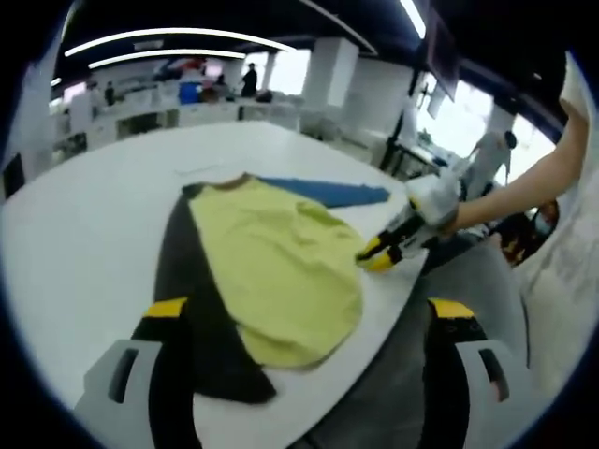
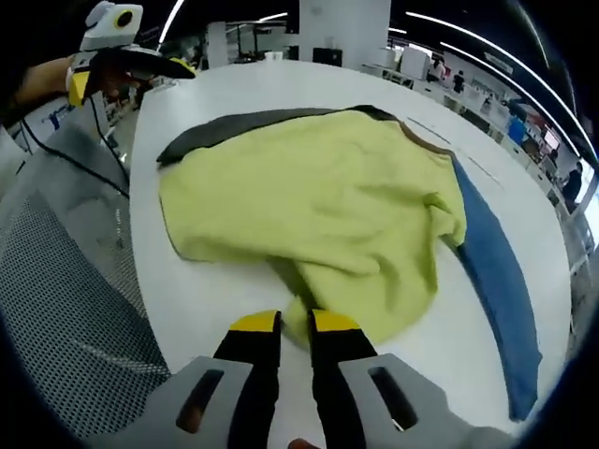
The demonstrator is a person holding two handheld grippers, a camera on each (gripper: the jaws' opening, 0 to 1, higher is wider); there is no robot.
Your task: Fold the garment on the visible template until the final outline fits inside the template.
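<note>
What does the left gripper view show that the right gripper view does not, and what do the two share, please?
Left gripper view: the left hand-held gripper open above the table's near edge, and the person's bare forearm behind the right hand-held gripper.

Right gripper view: the right hand-held gripper shut on a fold of the yellow garment.

Both: the yellow garment lying on the dark template, a blue strip along one side, and the white table.
</note>
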